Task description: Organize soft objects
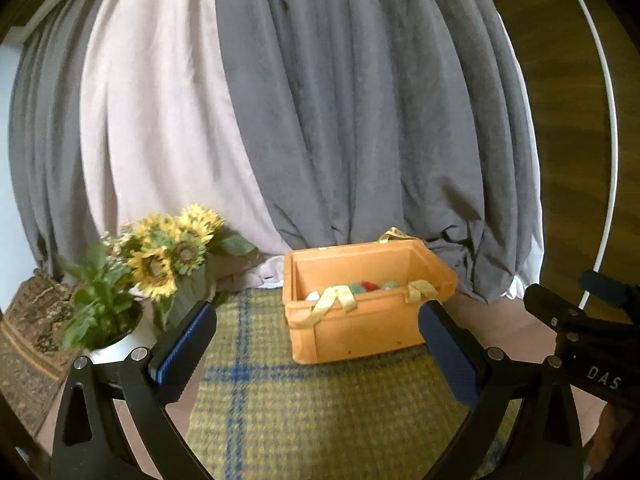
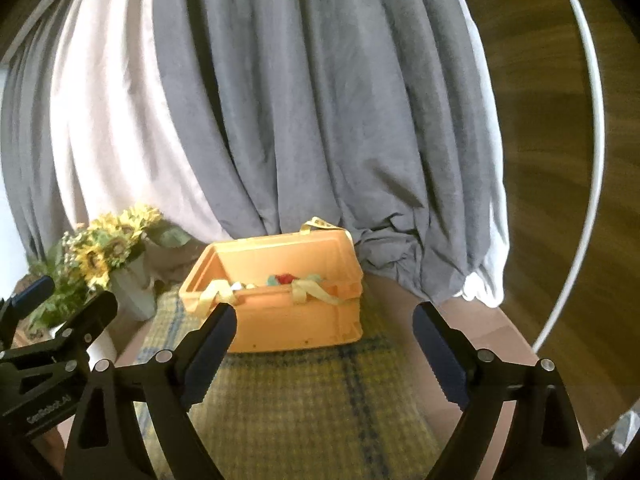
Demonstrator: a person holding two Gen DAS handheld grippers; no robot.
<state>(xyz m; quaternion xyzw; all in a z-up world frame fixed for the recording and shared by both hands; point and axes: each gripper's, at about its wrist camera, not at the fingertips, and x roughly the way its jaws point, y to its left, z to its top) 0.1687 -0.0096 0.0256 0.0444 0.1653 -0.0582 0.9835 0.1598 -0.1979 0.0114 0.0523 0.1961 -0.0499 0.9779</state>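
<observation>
An orange box [image 1: 352, 332] with yellow ribbon handles stands on a yellow-green plaid mat [image 1: 304, 412]. Inside it lie soft objects [image 1: 366, 287] in red, green and white, mostly hidden by the front wall. The box also shows in the right wrist view [image 2: 288, 320], with the soft objects [image 2: 285, 279] peeking over its rim. My left gripper [image 1: 316, 344] is open and empty, in front of the box. My right gripper [image 2: 324, 344] is open and empty, also in front of the box. The right gripper's body shows at the left view's right edge.
A pot of sunflowers and green leaves [image 1: 160, 256] stands left of the box. Grey and white curtains [image 1: 320, 120] hang behind. A patterned rug [image 1: 28, 332] lies at far left. A white hoop [image 2: 592, 160] leans against the wooden wall on the right.
</observation>
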